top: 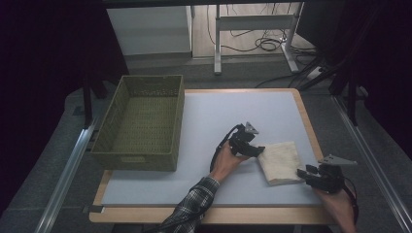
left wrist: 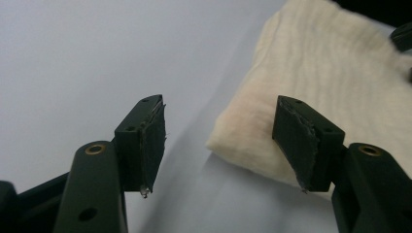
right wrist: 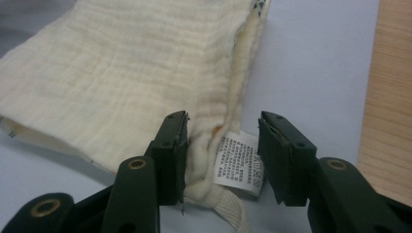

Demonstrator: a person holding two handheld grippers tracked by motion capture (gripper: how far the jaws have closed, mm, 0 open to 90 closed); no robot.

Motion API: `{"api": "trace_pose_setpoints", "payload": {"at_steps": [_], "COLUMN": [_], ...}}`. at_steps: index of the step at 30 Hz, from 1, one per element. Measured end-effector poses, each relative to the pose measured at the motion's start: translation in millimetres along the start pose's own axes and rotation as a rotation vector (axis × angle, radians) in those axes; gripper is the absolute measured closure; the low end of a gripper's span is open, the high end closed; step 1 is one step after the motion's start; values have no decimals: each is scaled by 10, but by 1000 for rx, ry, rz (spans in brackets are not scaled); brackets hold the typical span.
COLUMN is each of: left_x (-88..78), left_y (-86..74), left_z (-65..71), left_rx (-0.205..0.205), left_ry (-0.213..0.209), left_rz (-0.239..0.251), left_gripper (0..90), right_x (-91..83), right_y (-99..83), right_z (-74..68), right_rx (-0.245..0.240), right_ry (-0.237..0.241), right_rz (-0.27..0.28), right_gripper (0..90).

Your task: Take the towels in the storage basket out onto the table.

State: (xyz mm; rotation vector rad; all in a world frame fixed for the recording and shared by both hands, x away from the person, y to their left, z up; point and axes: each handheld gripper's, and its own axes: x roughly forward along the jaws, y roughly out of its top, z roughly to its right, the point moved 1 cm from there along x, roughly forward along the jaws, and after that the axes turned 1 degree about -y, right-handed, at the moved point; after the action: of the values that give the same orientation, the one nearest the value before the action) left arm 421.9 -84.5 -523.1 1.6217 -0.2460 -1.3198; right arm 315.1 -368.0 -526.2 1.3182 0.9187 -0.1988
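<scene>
Cream muslin cloth (top: 281, 162), folded, is lying on the pale surface (top: 204, 184) near its right front corner. Nearest, the right hand-held gripper (top: 302, 173) is standing open around the cloth's labelled corner, its pads not pressing. Beyond, the left hand-held gripper (top: 261, 151) is sitting open at the cloth's opposite edge. Farther left, a woven basket (top: 141, 155) is resting.

Table (top: 204, 184): pale grey-white top, edged by light wood rim, seen at near edge and right side. Woven olive basket (top: 141, 124) set on left portion, overhanging left edge slightly. Folded cream cloth (top: 281, 162) laid flat on right portion, near right rim; white care label (right wrist: 240, 165) and loop seen at its corner, resting on top.
</scene>
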Motion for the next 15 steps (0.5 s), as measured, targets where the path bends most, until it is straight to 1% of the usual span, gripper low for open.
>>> {"api": "trace_pose_setpoints", "payload": {"at_steps": [2, 3, 6, 8, 9, 12, 14, 15], "left_x": [29, 49, 136, 169, 174, 172, 161, 155], "left_y": [-18, -26, -52, -66, -71, -70, -54, -48], "left_z": [-2, -1, -14, -31, -42, -42, -27, -20], "left_rx": [11, 8, 15, -2, -21, -30, -41, -43], "left_ry": [8, 10, 23, 0, -6, -1, 1, -2], "left_rz": [-13, -18, -54, -51, -44, -49, -65, -71], "left_gripper": [366, 363, 354, 357, 359, 384, 434, 466], "right_x": [1, -1, -3, -4, -4, -2, -1, 1], "right_y": [-23, -31, -28, -14, -9, 9, 12, 10], "right_z": [-5, -7, -20, -36, -40, -43, -48, -50], "right_rx": [-6, -10, -6, -3, -1, 16, 26, 33], "right_ry": [0, -2, -6, 7, 13, 30, 51, 60], "right_rz": [15, 18, 11, -4, -8, -24, -29, -29], "right_gripper": [547, 548, 573, 642, 666, 724, 787, 804]}}
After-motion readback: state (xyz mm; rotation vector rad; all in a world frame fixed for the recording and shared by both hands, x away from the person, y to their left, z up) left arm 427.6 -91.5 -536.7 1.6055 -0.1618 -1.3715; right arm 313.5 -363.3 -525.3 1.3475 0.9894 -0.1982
